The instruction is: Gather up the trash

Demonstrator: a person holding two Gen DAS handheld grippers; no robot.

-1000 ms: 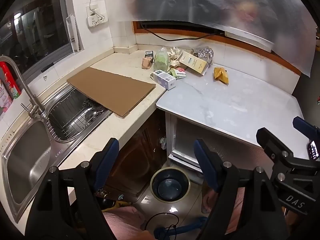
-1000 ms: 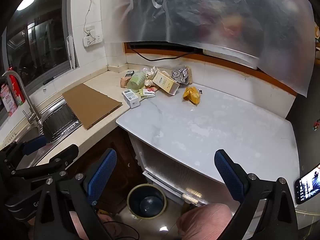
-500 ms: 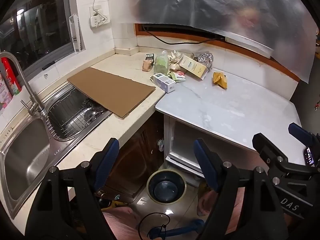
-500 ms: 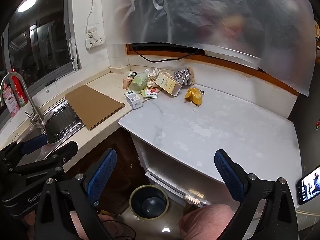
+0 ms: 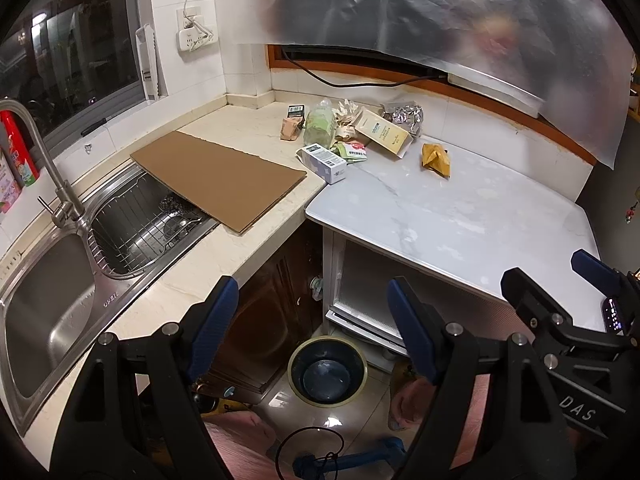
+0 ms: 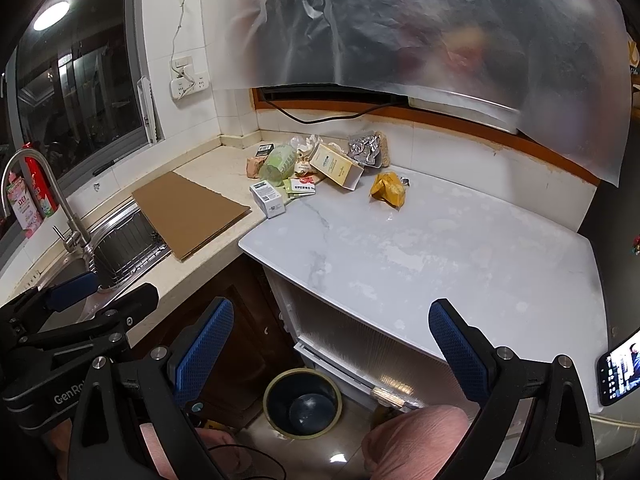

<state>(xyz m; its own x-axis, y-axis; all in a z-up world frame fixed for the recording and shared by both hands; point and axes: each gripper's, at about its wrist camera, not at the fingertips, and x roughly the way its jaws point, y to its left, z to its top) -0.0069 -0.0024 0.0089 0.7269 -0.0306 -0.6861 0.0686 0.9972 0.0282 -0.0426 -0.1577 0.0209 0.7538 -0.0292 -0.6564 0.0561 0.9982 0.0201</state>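
Observation:
A pile of trash lies in the far corner of the counter: a white box (image 5: 323,161), a crushed green bottle (image 5: 319,127), a cream carton (image 5: 384,133), crumpled foil (image 5: 403,115) and a yellow wrapper (image 5: 435,159). In the right wrist view the same white box (image 6: 268,199), cream carton (image 6: 335,166) and yellow wrapper (image 6: 388,190) show. An empty dark bin (image 5: 327,370) stands on the floor below, also the bin (image 6: 303,403) in the right view. My left gripper (image 5: 312,320) and right gripper (image 6: 332,342) hang open and empty above the floor, far from the pile.
A cardboard sheet (image 5: 218,178) lies over part of the steel sink (image 5: 48,304) at left, beside a faucet (image 5: 48,168). The white marble top (image 5: 448,216) stretches right. A phone (image 6: 620,368) sits at its near right edge. A plastic sheet (image 6: 420,24) hangs above. A cable lies on the floor.
The view drew back slightly from the counter between the earliest frame and now; both grippers stay open and empty.

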